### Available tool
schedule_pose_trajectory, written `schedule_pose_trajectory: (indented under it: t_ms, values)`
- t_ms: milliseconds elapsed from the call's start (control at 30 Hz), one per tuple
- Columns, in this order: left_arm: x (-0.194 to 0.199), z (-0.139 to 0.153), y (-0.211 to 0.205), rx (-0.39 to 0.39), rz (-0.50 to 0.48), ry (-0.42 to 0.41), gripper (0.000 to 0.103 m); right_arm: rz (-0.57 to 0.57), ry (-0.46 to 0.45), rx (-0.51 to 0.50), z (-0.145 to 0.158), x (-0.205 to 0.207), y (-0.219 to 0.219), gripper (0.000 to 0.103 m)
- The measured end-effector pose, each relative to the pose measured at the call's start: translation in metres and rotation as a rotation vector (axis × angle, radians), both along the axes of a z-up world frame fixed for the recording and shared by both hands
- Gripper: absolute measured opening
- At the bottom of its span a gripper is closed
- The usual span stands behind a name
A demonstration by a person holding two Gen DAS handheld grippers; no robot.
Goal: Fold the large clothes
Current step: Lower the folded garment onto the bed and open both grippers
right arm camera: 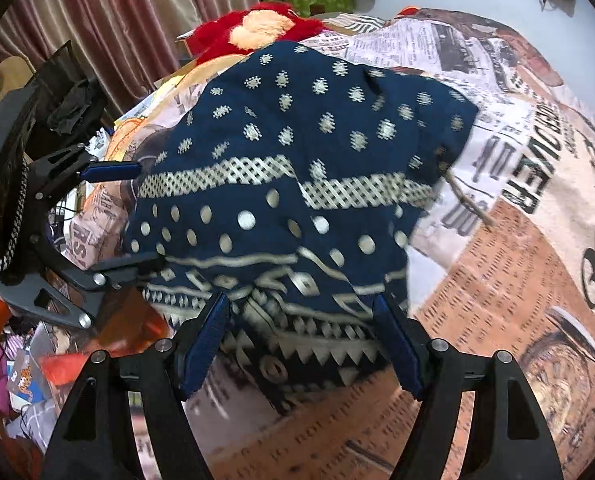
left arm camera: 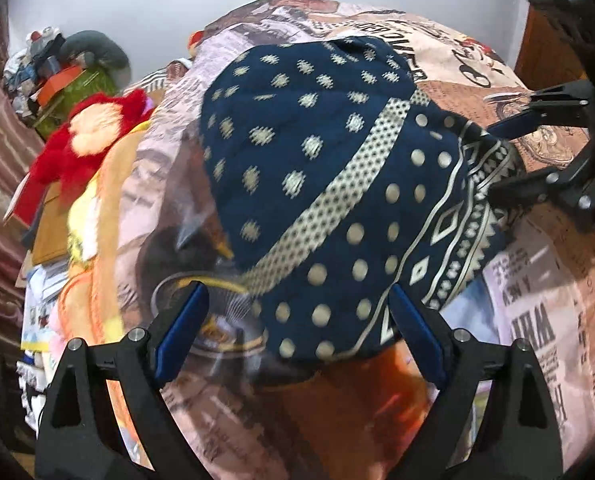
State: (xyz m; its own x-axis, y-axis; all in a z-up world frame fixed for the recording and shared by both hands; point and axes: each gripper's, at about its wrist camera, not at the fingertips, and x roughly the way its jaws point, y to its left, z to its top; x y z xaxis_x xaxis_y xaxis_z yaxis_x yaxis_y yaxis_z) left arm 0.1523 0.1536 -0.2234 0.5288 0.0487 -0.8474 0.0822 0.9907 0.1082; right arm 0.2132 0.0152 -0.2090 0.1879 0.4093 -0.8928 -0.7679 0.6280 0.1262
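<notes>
A navy garment (left arm camera: 317, 168) with cream dots, star motifs and a zigzag border lies folded in a heap on the printed bedsheet (left arm camera: 537, 280). My left gripper (left arm camera: 297, 304) is open, its blue pads either side of the garment's near edge. My right gripper (right arm camera: 301, 316) is open over the garment's (right arm camera: 297, 184) patterned border. Each gripper shows in the other view: the right one (left arm camera: 501, 160) at the garment's right corner, the left one (right arm camera: 145, 216) at the garment's left edge, both open.
A red and peach plush toy (left arm camera: 89, 136) lies at the bed's far left beside yellow and orange cloth (left arm camera: 89, 240). A green box with clutter (left arm camera: 77, 84) stands behind it. Striped curtains (right arm camera: 117, 20) hang at the left. A wooden panel (left arm camera: 545, 40) stands at the right.
</notes>
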Motion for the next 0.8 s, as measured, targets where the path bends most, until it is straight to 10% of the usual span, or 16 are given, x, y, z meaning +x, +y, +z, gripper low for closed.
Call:
schedule_pose_trajectory:
  t_ms: [467,800]
  values:
    - [0.007,0.072,0.009,-0.047,0.192,-0.167,0.092,-0.151,-0.177,0.162,0.086,-0.005,-0.026,0.075]
    - [0.059,0.025,0.045,-0.098,0.261,-0.088,0.092,-0.29,-0.094,0.093,0.028,0.101,0.04,0.075]
